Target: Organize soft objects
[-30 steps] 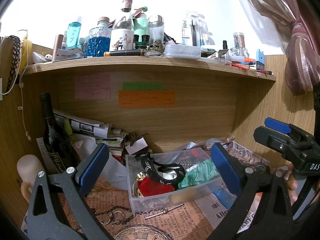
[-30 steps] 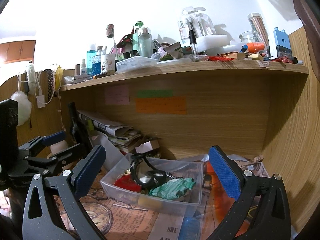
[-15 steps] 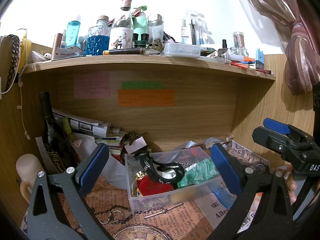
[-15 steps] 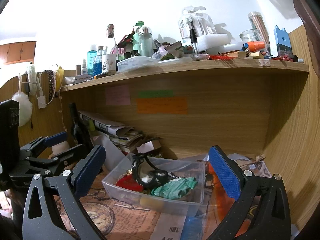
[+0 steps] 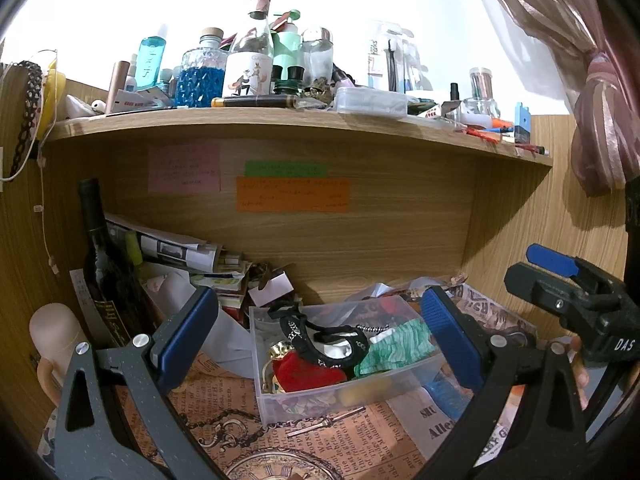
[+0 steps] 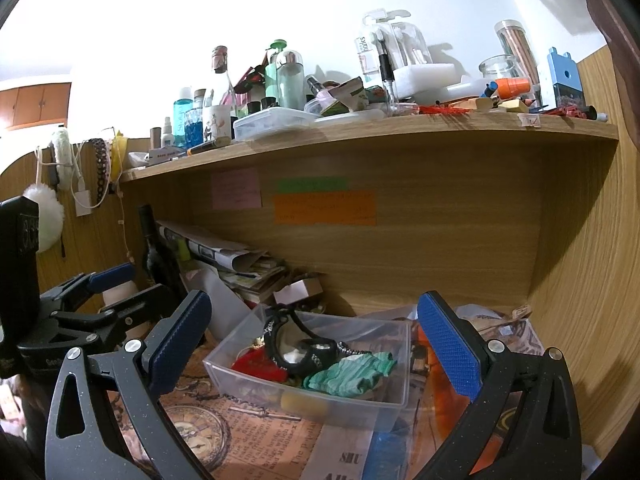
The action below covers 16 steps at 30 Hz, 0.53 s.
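both my left gripper (image 5: 316, 332) and right gripper (image 6: 312, 332) gape wide and empty above the clear bin (image 6: 320, 408), where the green cloth (image 6: 348, 372) could snag the black strap (image 6: 292, 344) beside it.

White letters "DAS" stand on the black body of the right gripper (image 5: 576, 280). The newspaper-print sheet (image 5: 436, 424) beneath the clear bin shows "SHU" and "Allen". A clear package (image 6: 376, 52) on the shelf reads "forks". The sticky notes' writing is illegible.
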Motion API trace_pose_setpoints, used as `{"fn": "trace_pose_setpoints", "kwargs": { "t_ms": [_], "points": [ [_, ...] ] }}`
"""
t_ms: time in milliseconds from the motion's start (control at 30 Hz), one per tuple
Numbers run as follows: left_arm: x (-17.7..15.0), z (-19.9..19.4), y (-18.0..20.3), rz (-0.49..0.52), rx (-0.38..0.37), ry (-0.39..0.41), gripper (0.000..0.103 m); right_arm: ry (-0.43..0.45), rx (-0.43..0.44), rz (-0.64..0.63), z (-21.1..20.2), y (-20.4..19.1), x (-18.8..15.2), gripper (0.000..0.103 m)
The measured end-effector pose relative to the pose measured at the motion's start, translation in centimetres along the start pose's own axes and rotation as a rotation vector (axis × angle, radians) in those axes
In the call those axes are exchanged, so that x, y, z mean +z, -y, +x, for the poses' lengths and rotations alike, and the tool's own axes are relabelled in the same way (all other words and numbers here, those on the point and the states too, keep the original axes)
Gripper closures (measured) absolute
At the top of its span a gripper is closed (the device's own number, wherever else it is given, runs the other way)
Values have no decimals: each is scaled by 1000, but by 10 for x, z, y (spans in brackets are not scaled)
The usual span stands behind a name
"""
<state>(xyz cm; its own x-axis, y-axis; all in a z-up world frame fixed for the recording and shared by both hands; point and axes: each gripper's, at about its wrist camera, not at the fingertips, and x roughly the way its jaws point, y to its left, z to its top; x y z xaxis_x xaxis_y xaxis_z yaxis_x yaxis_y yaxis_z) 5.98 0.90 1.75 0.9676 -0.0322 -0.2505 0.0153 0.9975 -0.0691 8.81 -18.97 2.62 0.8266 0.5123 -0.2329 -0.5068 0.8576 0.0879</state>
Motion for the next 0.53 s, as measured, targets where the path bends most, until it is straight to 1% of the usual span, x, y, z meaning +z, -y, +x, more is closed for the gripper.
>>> {"fn": "trace_pose_setpoints", "kwargs": {
  "t_ms": [167,533],
  "points": [
    [0,0,-1,-8,-7,-6,0,5,-9,-4,-1,-1,-1,0],
    [-1,1,8,13,-7,-10,0,-6,-7,1,2,-1,-1,0]
  ]
}}
